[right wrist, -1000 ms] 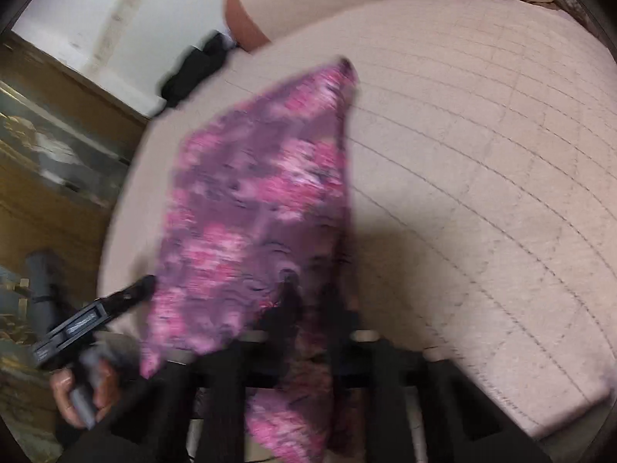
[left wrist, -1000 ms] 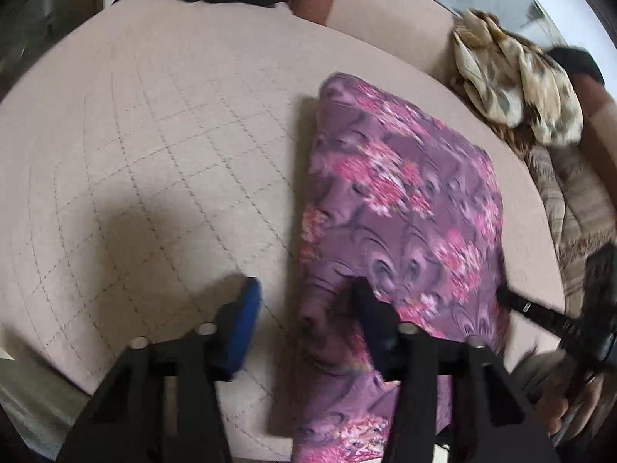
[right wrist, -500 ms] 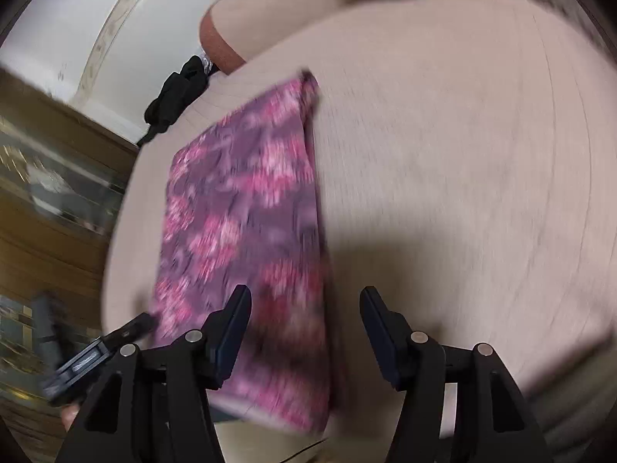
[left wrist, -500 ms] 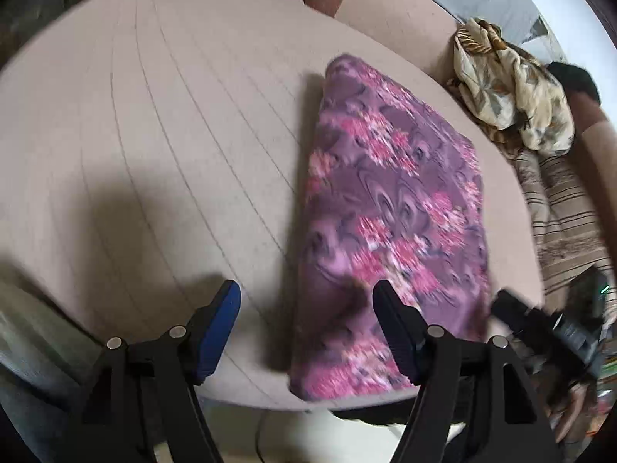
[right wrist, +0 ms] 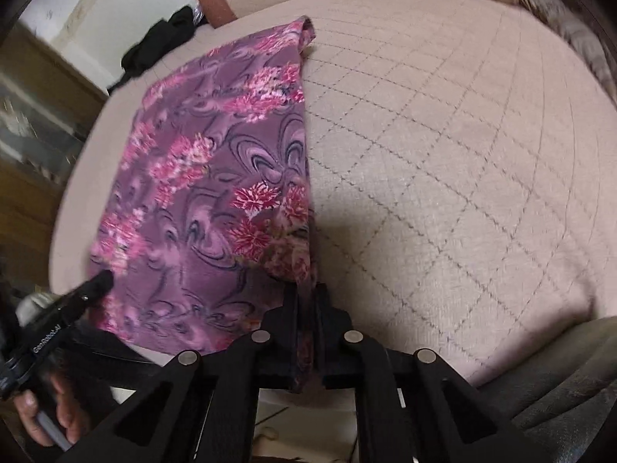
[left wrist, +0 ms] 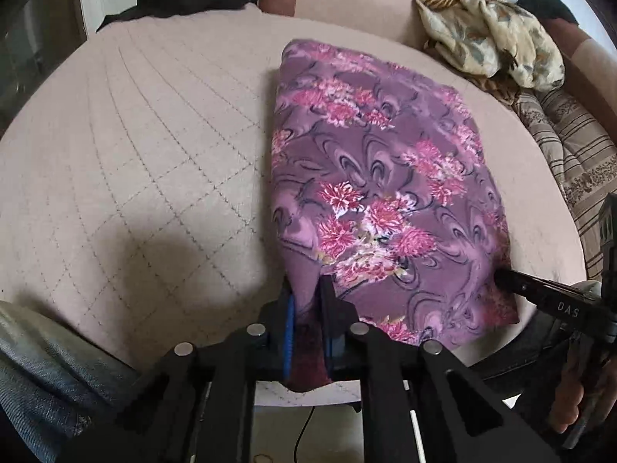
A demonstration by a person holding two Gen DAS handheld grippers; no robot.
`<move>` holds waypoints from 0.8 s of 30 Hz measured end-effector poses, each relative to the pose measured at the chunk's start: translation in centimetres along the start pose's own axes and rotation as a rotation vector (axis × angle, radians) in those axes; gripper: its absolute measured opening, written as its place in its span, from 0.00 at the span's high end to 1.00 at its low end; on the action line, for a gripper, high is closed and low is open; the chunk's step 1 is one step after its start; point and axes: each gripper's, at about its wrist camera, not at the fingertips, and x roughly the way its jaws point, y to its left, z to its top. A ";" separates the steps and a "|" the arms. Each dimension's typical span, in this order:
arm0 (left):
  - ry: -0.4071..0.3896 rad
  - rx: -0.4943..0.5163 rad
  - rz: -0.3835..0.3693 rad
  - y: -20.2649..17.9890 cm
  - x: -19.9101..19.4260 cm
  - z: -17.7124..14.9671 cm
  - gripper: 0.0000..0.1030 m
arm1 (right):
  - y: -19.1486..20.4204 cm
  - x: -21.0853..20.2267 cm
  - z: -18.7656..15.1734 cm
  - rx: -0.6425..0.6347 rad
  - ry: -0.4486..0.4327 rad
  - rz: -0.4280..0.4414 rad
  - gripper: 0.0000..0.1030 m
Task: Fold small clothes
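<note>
Purple floral-print garment [left wrist: 381,196] lies flat on quilted beige cushion [left wrist: 146,146], near edge overhanging. Left gripper [left wrist: 306,308] closing on near left corner; right gripper [right wrist: 306,305] clamped on near right corner, likely for folding away.

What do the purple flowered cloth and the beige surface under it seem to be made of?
The purple flowered cloth looks like thin, soft printed fabric with a slight sheen; it drapes limply. The beige surface looks like matte quilted upholstery, judging by its diamond stitching.
</note>
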 end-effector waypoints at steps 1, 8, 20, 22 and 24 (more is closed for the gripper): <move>0.004 -0.005 -0.003 0.2 0.0 0.1 0.87 | 0.1 0.3 0.2 -0.014 0.001 -0.014 0.93; -0.072 0.028 0.074 -1.2 -2.9 -1.5 0.61 | -0.1 -1.7 -0.1 0.036 -0.044 -0.025 0.50; -0.393 0.215 0.146 -5.5 -14.5 -6.9 0.08 | 5.1 -12.4 -6.6 0.000 -0.230 -0.164 0.23; -0.409 0.215 0.177 -5.8 -15.4 -6.8 0.08 | 6.2 -14.1 -6.5 -0.030 -0.263 -0.168 0.23; -0.440 0.181 0.211 -5.6 -16.9 -6.6 0.08 | 7.2 -15.2 -6.3 -0.058 -0.289 -0.196 0.22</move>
